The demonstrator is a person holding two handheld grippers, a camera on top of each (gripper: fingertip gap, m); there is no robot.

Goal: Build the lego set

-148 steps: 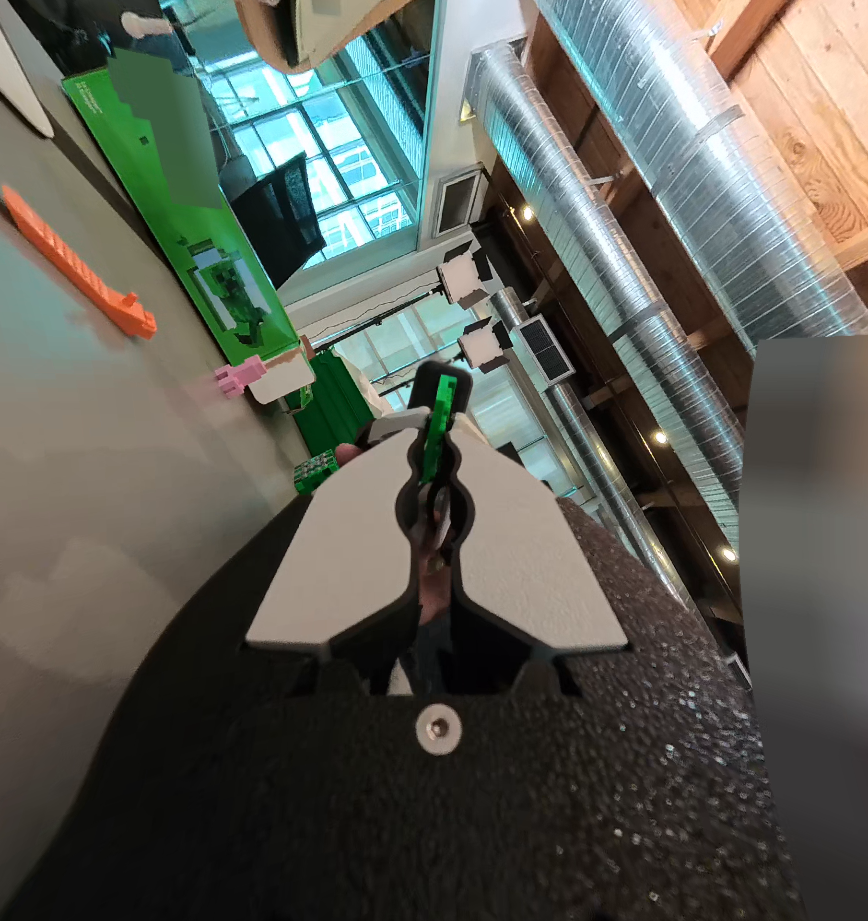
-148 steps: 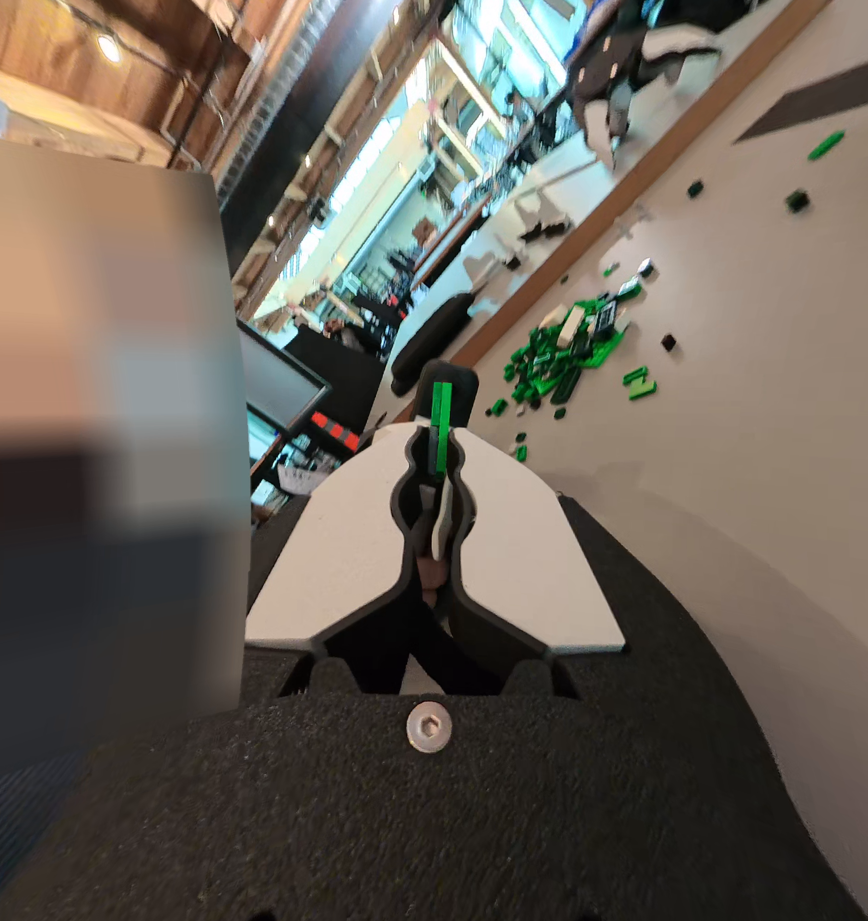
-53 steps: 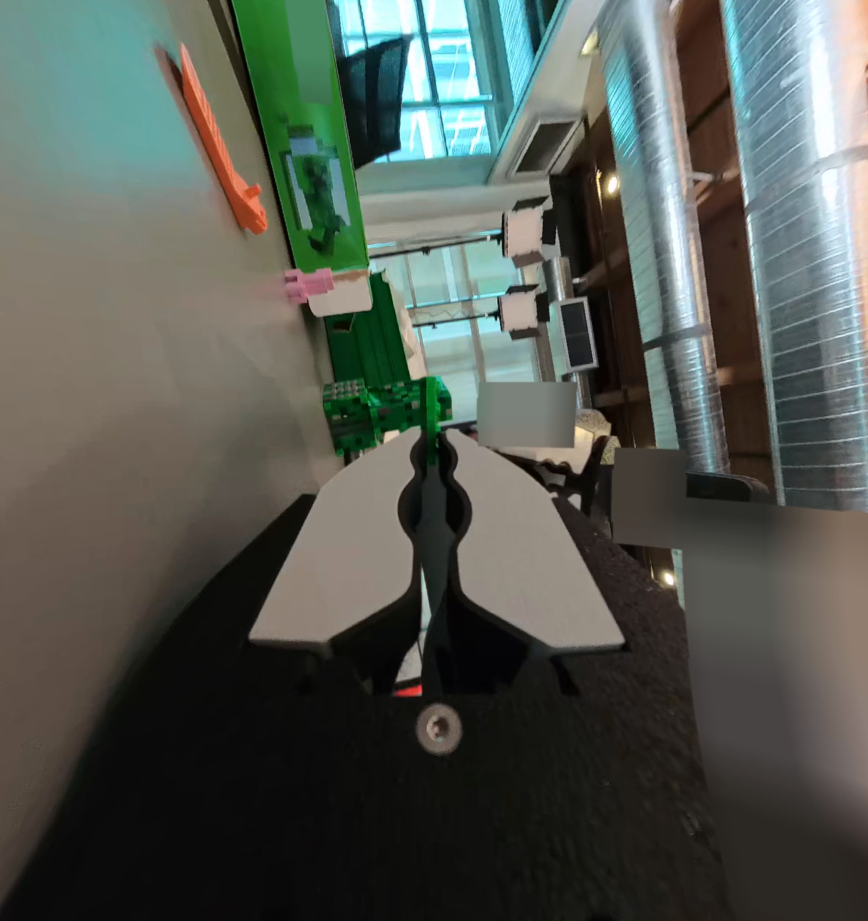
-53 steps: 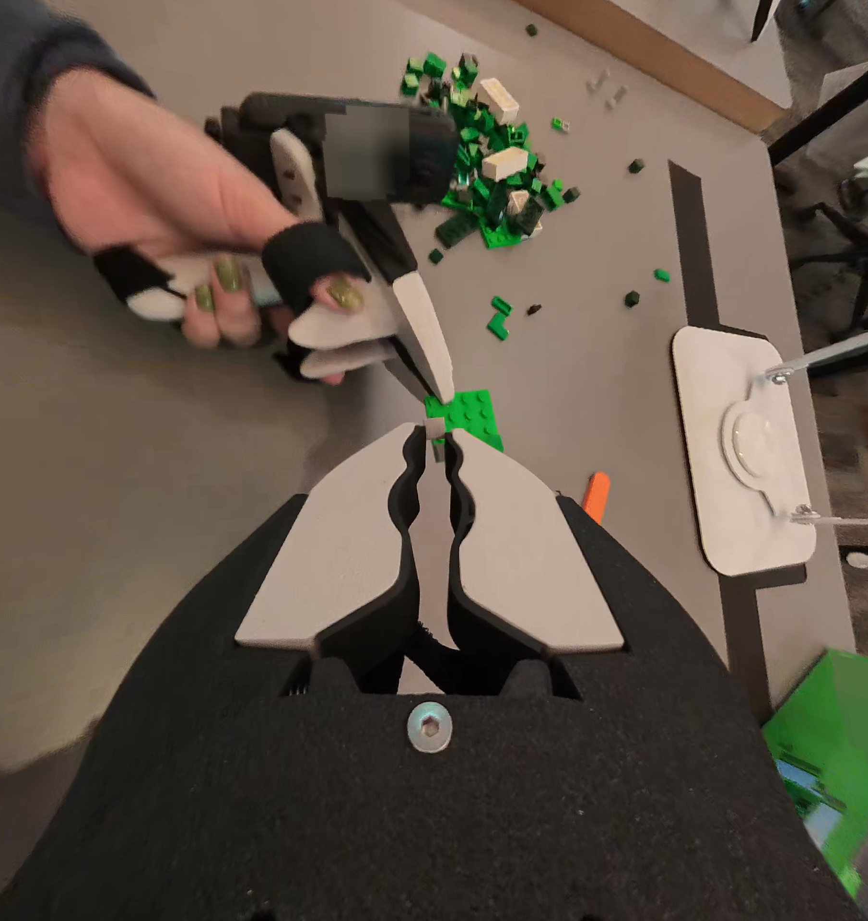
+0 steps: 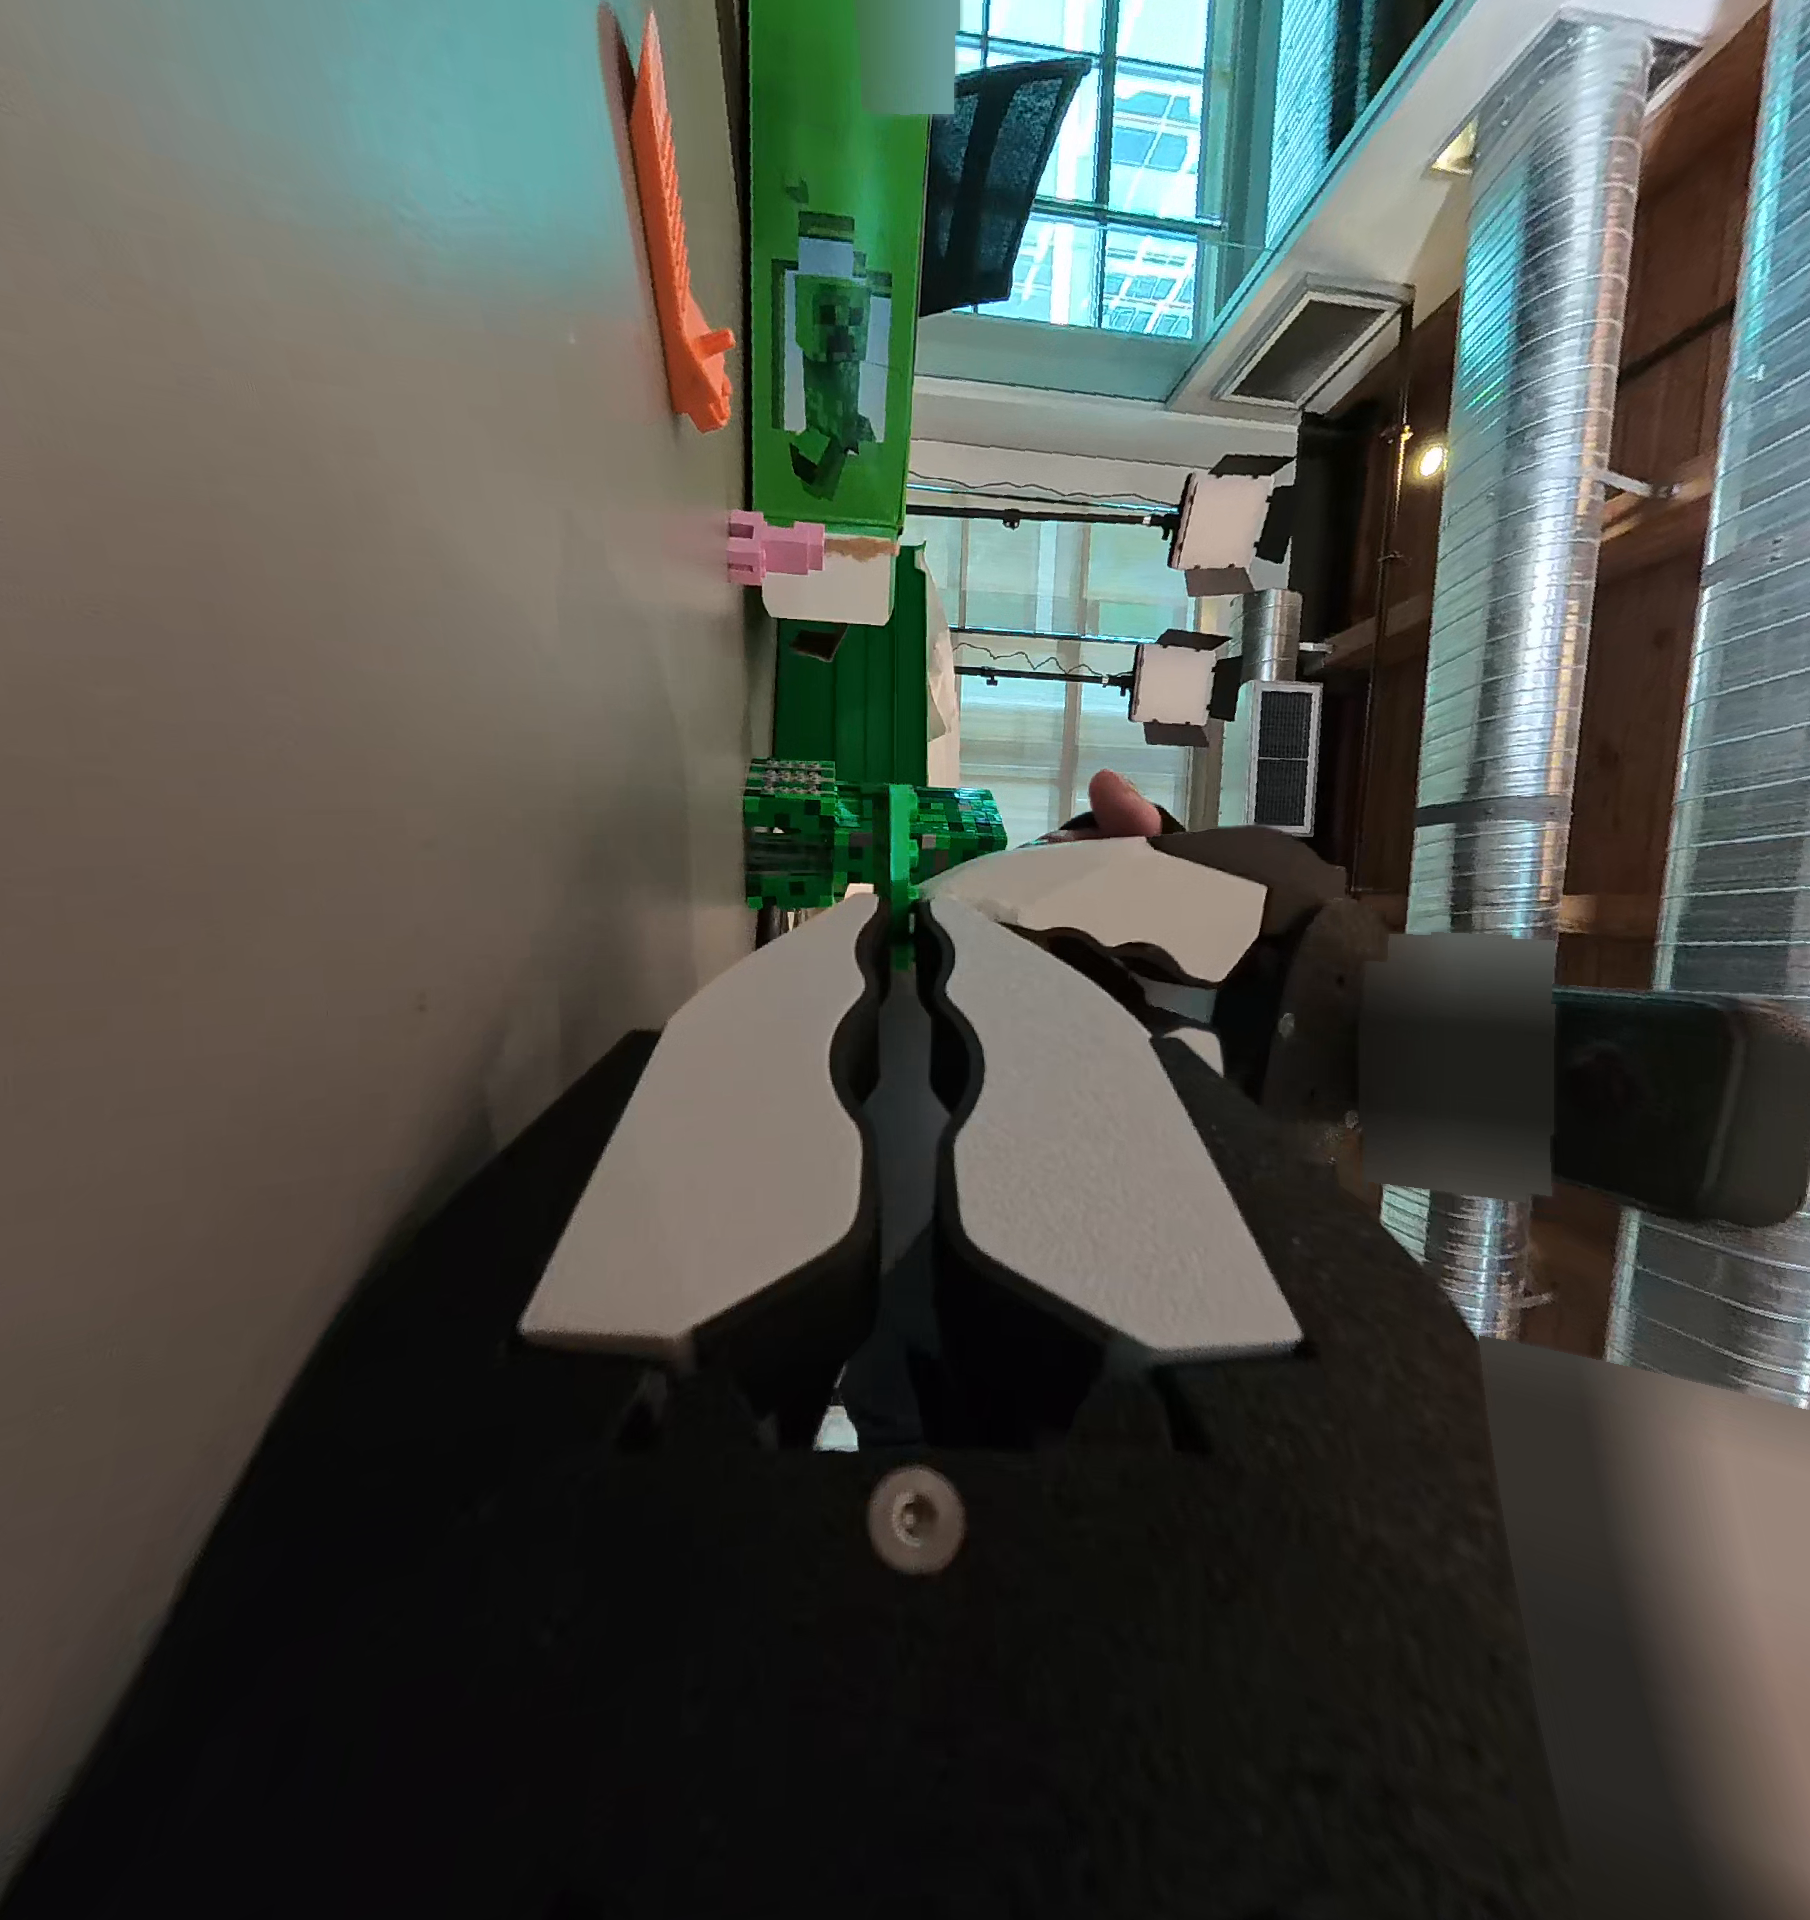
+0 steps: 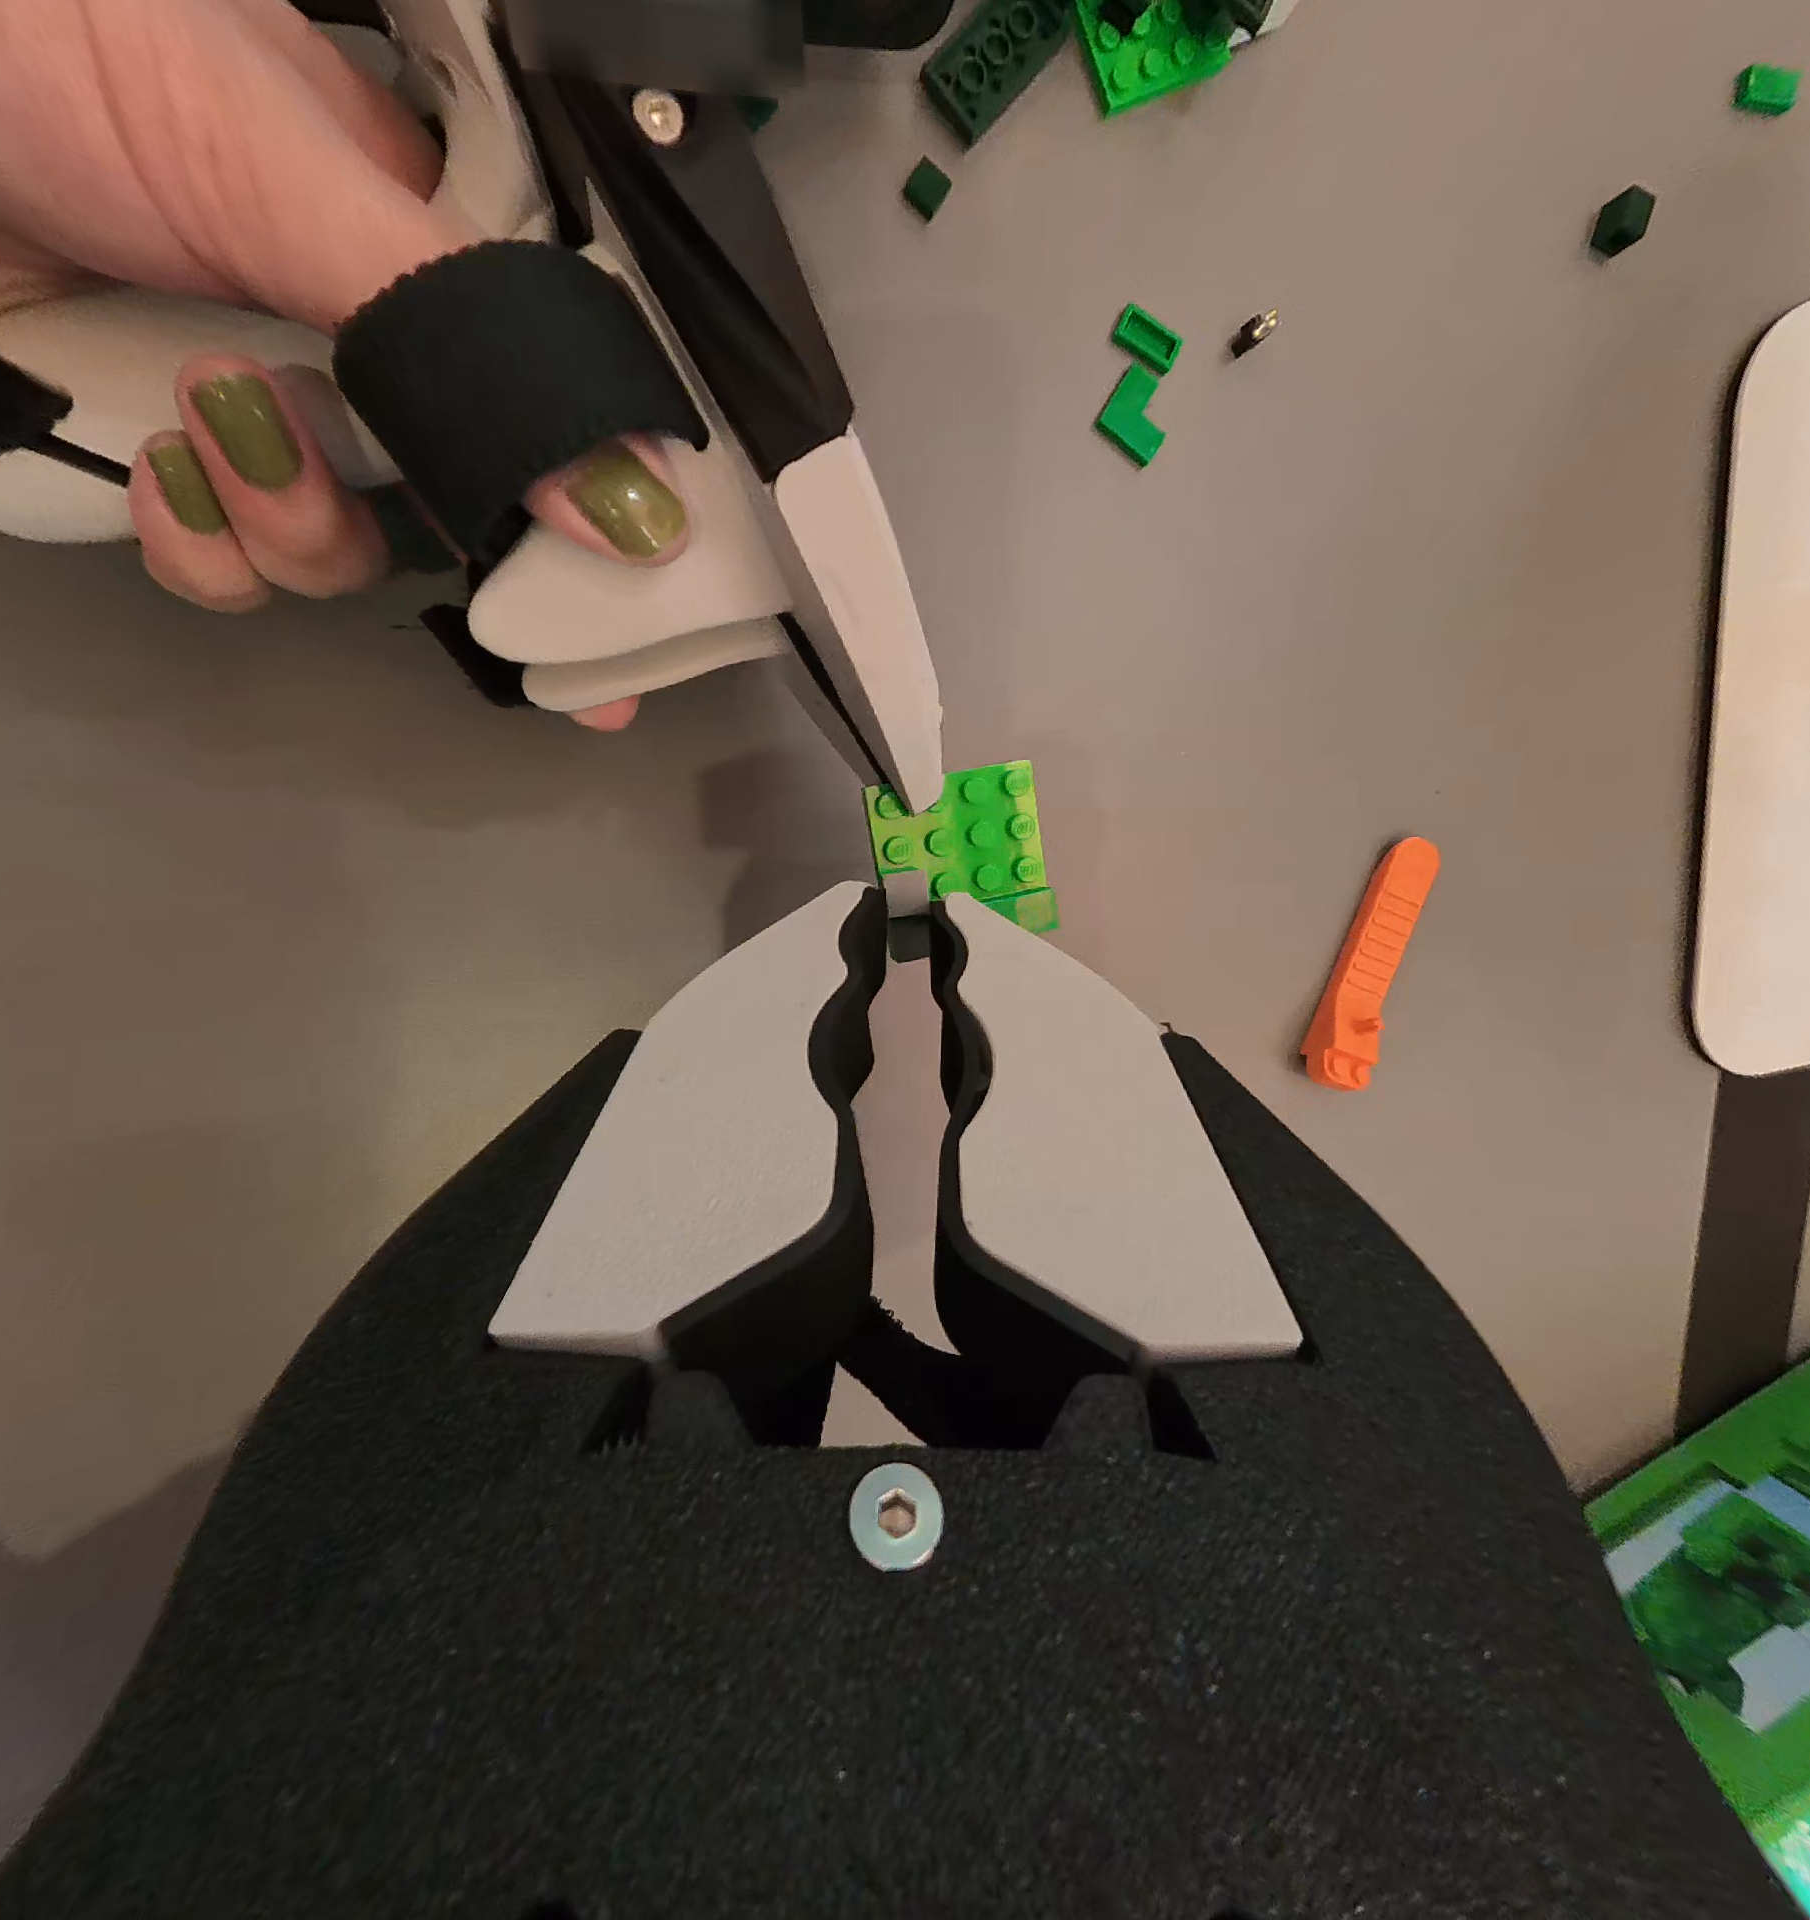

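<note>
Bright green studded plate (image 6: 968,831), orange ribbed separator tool (image 6: 1368,966), grey table (image 6: 1296,623), green pixel-patterned box (image 5: 839,312).

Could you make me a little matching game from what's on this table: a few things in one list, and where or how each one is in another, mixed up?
Things
1. bright green plate
2. orange brick separator
3. L-shaped green piece
4. green set box

States
A. lying alone right of the grippers
B. at the lower right corner, only partly in view
C. lying loose on the table beyond the grippers
D. pinched at its edge by the left gripper

Pairs: 1-D, 2-A, 3-C, 4-B
</note>
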